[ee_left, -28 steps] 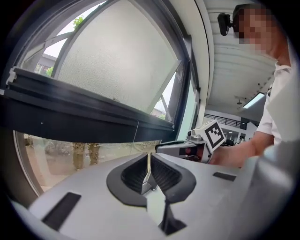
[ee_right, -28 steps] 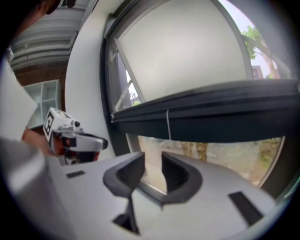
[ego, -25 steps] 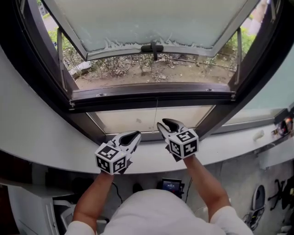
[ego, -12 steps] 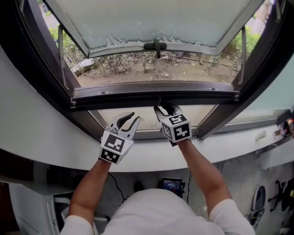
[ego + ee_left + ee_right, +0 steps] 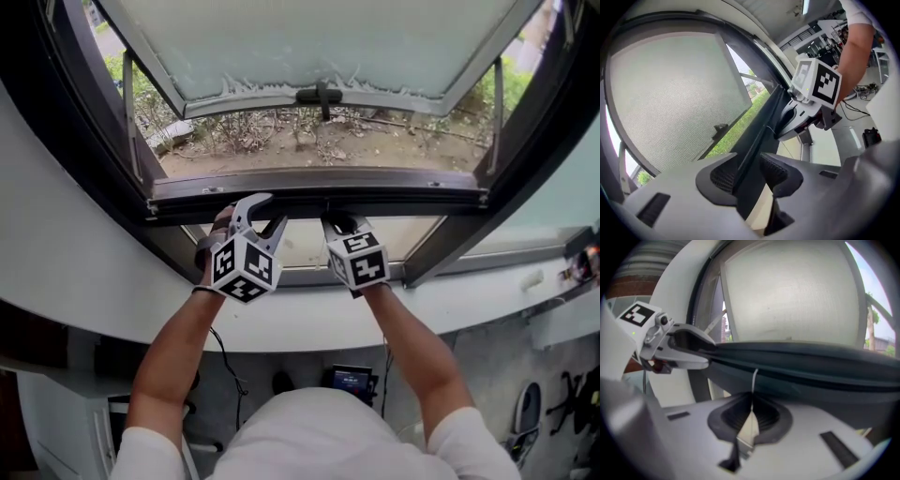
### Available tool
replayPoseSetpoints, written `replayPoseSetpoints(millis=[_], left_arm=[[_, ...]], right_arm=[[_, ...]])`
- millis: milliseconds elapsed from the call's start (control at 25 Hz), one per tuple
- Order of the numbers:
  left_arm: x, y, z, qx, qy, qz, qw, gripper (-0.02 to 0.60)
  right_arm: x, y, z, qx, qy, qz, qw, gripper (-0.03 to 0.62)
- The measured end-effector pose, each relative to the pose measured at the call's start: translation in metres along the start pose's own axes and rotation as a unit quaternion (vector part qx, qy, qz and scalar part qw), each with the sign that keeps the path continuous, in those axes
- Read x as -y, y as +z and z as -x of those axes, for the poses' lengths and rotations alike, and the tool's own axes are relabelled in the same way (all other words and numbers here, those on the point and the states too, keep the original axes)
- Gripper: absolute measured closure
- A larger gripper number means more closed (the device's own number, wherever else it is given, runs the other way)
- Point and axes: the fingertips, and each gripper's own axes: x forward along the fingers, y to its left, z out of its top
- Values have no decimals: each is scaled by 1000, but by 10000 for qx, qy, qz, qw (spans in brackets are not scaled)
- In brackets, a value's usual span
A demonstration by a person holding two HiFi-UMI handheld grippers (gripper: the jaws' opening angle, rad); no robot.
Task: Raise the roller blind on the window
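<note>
Right claw (image 5: pixel 751 417) clamped on pull cord (image 5: pixel 754 380), bottom rail (image 5: pixel 811 363) just above; I'd tug straight down briefly, then ease up slowly.

Dark horizontal bar (image 5: pixel 412 199) spans full window width, blocking straight reach outward; pull cord (image 5: pixel 754 380) hangs mid-span. Above bar: open gap to outdoor ground (image 5: pixel 375 145), narrowed by side stays (image 5: pixel 126 112) and sash handle (image 5: pixel 319 95). White ledge (image 5: pixel 75 281) bounds room below.

Daylight. Frosted window sash (image 5: pixel 309 42) swung outward, far; dark window frame (image 5: pixel 375 199) just below it. Bare ground and shrubs (image 5: pixel 319 141) outside. White curved sill (image 5: pixel 75 281) near; grey floor (image 5: pixel 487 366) right.
</note>
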Motion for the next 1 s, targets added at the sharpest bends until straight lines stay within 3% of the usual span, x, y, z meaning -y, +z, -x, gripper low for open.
replayPoseSetpoints(millis=[240, 760, 1000], left_arm=[[9, -8, -14, -377, -278, -607, 9971, 430], [14, -12, -16, -714, -406, -1001, 9916, 431], [17, -13, -17, -897, -556, -1006, 9893, 437]], right_arm=[[-4, 0, 1, -30, 42, 63, 10000, 569], [-6, 0, 0, -5, 93, 78, 9999, 569], [-7, -3, 1, -6, 107, 36, 9999, 569]])
